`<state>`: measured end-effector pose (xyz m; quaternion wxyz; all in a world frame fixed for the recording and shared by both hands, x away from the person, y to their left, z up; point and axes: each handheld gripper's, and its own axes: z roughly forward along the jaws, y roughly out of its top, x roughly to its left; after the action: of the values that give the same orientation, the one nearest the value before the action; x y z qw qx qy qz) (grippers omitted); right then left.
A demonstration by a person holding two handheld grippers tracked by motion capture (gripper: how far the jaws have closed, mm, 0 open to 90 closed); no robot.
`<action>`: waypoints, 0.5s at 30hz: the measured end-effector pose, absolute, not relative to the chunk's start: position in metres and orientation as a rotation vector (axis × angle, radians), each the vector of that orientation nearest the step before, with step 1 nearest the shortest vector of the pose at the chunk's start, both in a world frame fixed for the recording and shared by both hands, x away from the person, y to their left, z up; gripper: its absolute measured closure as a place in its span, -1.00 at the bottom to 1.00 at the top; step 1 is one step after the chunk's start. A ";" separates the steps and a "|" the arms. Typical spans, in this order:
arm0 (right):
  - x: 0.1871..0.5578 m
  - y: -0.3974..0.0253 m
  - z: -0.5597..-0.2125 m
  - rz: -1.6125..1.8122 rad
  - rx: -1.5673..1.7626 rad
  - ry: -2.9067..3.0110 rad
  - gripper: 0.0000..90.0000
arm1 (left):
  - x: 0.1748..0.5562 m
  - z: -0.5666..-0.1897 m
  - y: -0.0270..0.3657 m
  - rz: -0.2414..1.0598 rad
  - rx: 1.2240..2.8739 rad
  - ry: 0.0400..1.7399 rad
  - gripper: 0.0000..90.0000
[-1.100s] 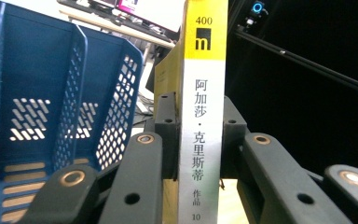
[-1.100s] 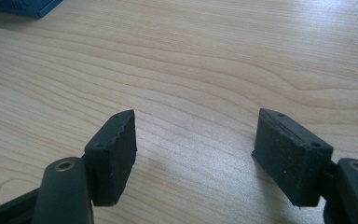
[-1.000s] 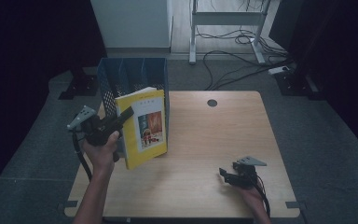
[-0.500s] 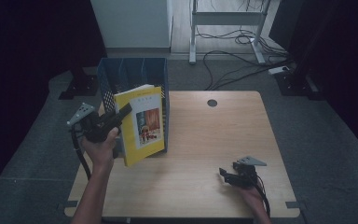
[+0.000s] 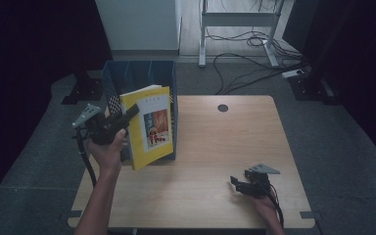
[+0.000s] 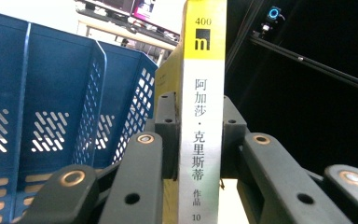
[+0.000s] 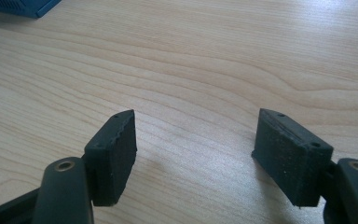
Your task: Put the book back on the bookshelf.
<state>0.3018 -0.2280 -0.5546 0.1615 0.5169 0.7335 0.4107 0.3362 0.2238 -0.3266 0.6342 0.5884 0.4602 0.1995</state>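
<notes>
- Left tongs (image 5: 129, 113) grip a yellow book (image 5: 149, 127) by its spine, one jaw pressed to each side of it, as the left gripper view shows (image 6: 200, 135).
- That book is held up off the table (image 5: 210, 147), nearly upright and leaning a little, just in front of the blue file rack (image 5: 142, 78) at the table's far left corner.
- Its front cover faces the camera in the high view, with a small colour picture on the yellow; the spine (image 6: 201, 140) is white with a yellow band at the top, printed with "400", a small square logo and a column of Chinese characters.
- From the left gripper view the blue file rack (image 6: 51, 107) stands close beside the book, with its perforated dividers and open slots on the left; whether the book touches the rack's edge is hard to tell from these angles.
- The person's left hand (image 5: 108, 142) holds that gripper raised, forearm coming up from the table's near edge.
- Right tongs (image 5: 236, 183) are open and hold nothing; the right gripper view shows the two black pads (image 7: 114, 154) set wide apart over bare wood grain.
- They sit low at the table's near right, well apart from the book and the rack, with the right hand (image 5: 264, 200) behind them at the edge.
- A small dark round hole (image 5: 223, 108) lies in the tabletop near the far edge.
</notes>
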 end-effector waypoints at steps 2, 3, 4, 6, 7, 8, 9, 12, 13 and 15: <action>0.302 -0.228 -0.555 1.173 1.476 2.094 -0.36 | 0.338 -0.328 0.222 0.454 1.350 1.055 0.68; 0.302 -0.228 -0.555 1.172 1.475 2.094 -0.36 | 0.339 -0.328 0.221 0.453 1.353 1.057 0.68; 0.302 -0.228 -0.555 1.173 1.475 2.092 -0.36 | 0.340 -0.328 0.221 0.452 1.354 1.058 0.68; 0.302 -0.228 -0.555 1.173 1.475 2.092 -0.36 | 0.342 -0.328 0.221 0.454 1.355 1.063 0.68; 0.302 -0.228 -0.555 1.172 1.474 2.092 -0.36 | 0.343 -0.327 0.221 0.457 1.357 1.066 0.68; 0.302 -0.228 -0.555 1.171 1.474 2.092 -0.36 | 0.344 -0.328 0.221 0.459 1.350 1.069 0.68; 0.302 -0.228 -0.555 1.171 1.474 2.092 -0.36 | 0.345 -0.328 0.221 0.457 1.346 1.075 0.68; 0.302 -0.228 -0.555 1.170 1.473 2.092 -0.36 | 0.349 -0.327 0.222 0.470 1.349 1.083 0.68; 0.302 -0.228 -0.555 1.171 1.474 2.092 -0.36 | 0.351 -0.327 0.222 0.469 1.347 1.088 0.68; 0.302 -0.228 -0.555 1.172 1.475 2.091 -0.36 | 0.354 -0.327 0.223 0.474 1.343 1.095 0.68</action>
<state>0.3017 -0.2278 -0.5547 0.1627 0.5172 0.7331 0.4107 0.3538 0.2225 -0.3271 0.6231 0.5847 0.4767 0.2064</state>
